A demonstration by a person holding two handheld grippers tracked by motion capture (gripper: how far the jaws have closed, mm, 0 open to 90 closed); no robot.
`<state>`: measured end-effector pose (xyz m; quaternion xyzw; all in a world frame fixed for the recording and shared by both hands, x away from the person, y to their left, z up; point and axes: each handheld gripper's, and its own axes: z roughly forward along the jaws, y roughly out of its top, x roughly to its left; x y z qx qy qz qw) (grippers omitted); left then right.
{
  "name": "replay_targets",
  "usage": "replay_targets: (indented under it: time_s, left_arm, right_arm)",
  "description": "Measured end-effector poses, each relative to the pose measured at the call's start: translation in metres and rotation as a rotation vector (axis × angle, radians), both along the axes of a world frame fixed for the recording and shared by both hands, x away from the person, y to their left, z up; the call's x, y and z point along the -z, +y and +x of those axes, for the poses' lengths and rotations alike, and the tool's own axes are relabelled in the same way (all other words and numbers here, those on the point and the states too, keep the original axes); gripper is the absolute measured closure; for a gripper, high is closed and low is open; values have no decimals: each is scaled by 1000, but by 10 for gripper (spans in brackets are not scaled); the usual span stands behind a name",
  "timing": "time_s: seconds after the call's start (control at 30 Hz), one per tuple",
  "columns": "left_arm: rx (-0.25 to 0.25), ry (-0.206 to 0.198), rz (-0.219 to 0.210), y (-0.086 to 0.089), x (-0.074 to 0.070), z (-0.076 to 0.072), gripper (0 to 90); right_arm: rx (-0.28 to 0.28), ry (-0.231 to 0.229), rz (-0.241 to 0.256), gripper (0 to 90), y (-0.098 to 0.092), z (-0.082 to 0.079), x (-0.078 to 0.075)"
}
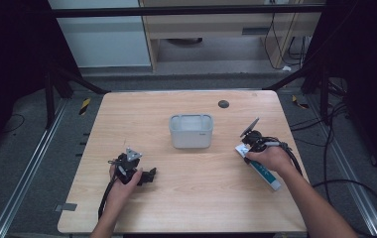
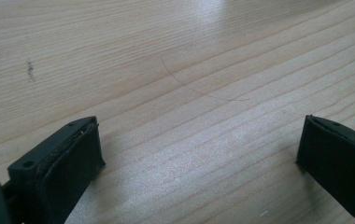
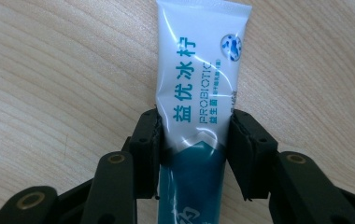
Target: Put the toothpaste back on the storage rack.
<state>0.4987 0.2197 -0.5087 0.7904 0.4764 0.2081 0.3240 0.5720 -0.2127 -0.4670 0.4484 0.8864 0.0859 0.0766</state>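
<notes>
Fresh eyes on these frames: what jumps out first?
The white and teal toothpaste tube draws the eye first: it lies flat at the right side of the light wooden table, clamped between the right gripper's black jaws. Next is the grey rectangular plastic bin, standing alone mid-table. The left gripper sits open over bare wood near the front left.

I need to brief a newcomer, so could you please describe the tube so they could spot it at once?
On the wooden table, look right of the grey bin at its centre, near the right edge. There the tube lies flat, its sides between the right tool's jaws. It is white and teal, printed with PROBIOTIC.
</notes>
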Motion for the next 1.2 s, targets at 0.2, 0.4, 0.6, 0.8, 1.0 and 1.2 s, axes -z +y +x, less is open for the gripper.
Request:
replay_targets:
  time_s: [0.2,0.4,0.6,0.8,1.0,1.2]
  left_arm:
    - [0,0,0,0,0,0,0]
    - [1,0,1,0,0,0,0]
    - [1,0,1,0,0,0,0]
    - [0,-1,-2,0,0,0,0]
    - [0,-1,-2,0,0,0,0]
    - [0,-1,-2,0,0,0,0]
  right_arm:
    - [-7,-4,-4,599,0,0,-1]
    - [-7,-4,-1,633,0,-1,-2]
    - [-6,-7,3,669,-1,-2,-4]
    - [-2,-7,13,710,-3,-3,-6]
    - [-2,-7,19,729,-4,-4,-8]
    - [7,-16,38,746,-6,-6,-10]
